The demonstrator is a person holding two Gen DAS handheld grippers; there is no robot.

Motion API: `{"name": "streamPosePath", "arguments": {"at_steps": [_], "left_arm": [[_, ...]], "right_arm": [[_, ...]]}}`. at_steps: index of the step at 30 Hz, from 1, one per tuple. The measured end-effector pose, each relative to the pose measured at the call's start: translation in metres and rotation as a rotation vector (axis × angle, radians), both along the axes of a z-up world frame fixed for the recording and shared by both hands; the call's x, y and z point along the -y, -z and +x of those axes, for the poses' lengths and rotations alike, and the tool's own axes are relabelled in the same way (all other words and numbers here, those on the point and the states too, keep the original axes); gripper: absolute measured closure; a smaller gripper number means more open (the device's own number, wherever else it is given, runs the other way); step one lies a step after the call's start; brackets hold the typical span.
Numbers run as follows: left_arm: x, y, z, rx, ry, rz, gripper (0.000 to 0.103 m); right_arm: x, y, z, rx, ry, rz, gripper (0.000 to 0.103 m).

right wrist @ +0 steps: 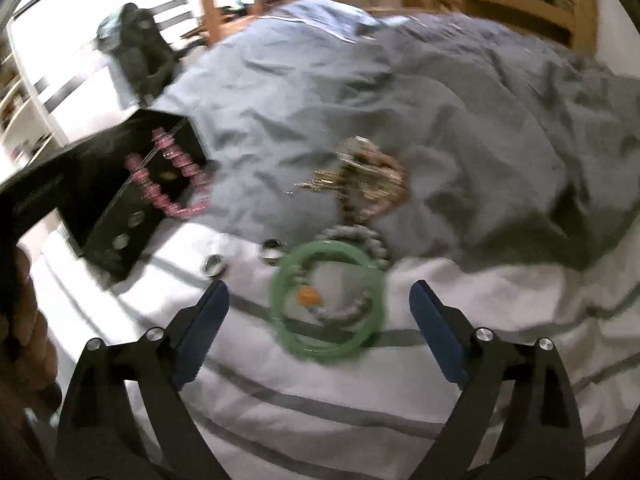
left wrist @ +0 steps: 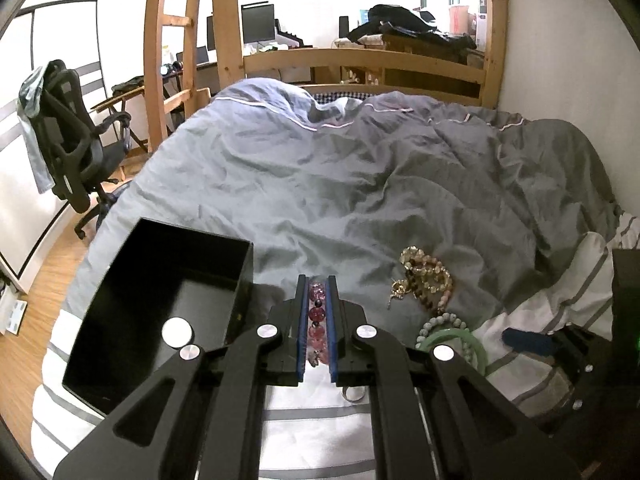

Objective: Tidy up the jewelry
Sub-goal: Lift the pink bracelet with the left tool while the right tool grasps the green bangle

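Observation:
My left gripper [left wrist: 317, 284] is shut on a pink bead bracelet [left wrist: 318, 314] and holds it just right of the open black box [left wrist: 120, 300]. In the right wrist view the bracelet [right wrist: 168, 176] hangs over the box [right wrist: 100, 232]. My right gripper [right wrist: 320, 296] is open and empty, just above a green bangle [right wrist: 326, 300] lying on the striped pillow. A grey-green bead bracelet [right wrist: 356, 240] overlaps the bangle. A gold and brown tangle of jewelry [right wrist: 368, 180] lies beyond on the quilt; it also shows in the left wrist view [left wrist: 426, 280]. Two silver rings [right wrist: 272, 249] lie left of the bangle.
A rumpled grey quilt [left wrist: 340, 168] covers the bed, with a wooden bed frame [left wrist: 360, 60] behind. A black office chair [left wrist: 68, 136] stands on the floor at left. A white wall runs along the right side.

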State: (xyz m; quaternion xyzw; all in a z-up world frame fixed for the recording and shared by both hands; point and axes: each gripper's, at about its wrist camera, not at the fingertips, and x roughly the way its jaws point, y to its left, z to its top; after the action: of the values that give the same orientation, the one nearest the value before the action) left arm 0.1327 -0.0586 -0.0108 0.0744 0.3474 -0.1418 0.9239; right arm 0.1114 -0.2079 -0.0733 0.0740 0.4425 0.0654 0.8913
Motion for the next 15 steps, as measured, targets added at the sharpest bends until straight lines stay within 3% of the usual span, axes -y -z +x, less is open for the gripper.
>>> {"name": "streamPosePath", "arguments": {"at_steps": [2, 4, 6, 12, 13, 15], "left_arm": [[-0.002, -0.003, -0.001, 0.005, -0.002, -0.003, 0.095], [-0.002, -0.005, -0.002, 0.011, -0.002, 0.000, 0.095], [-0.002, -0.008, -0.004, 0.016, 0.001, -0.001, 0.095], [-0.007, -0.019, -0.011, 0.034, 0.001, -0.005, 0.095], [-0.009, -0.020, -0.013, 0.038, -0.001, -0.005, 0.095], [-0.015, -0.027, -0.017, 0.045, -0.008, -0.007, 0.095]], "right_arm": [[-0.008, 0.005, 0.001, -0.007, -0.029, -0.039, 0.026], [-0.010, 0.020, 0.008, -0.071, -0.010, -0.098, 0.029], [-0.008, 0.035, 0.014, -0.143, -0.006, -0.087, 0.031], [0.001, 0.026, 0.011, -0.078, 0.025, -0.038, 0.037], [0.002, 0.022, 0.011, -0.059, 0.032, -0.031, 0.044], [0.004, 0.011, 0.010, -0.020, 0.032, -0.005, 0.089]]}}
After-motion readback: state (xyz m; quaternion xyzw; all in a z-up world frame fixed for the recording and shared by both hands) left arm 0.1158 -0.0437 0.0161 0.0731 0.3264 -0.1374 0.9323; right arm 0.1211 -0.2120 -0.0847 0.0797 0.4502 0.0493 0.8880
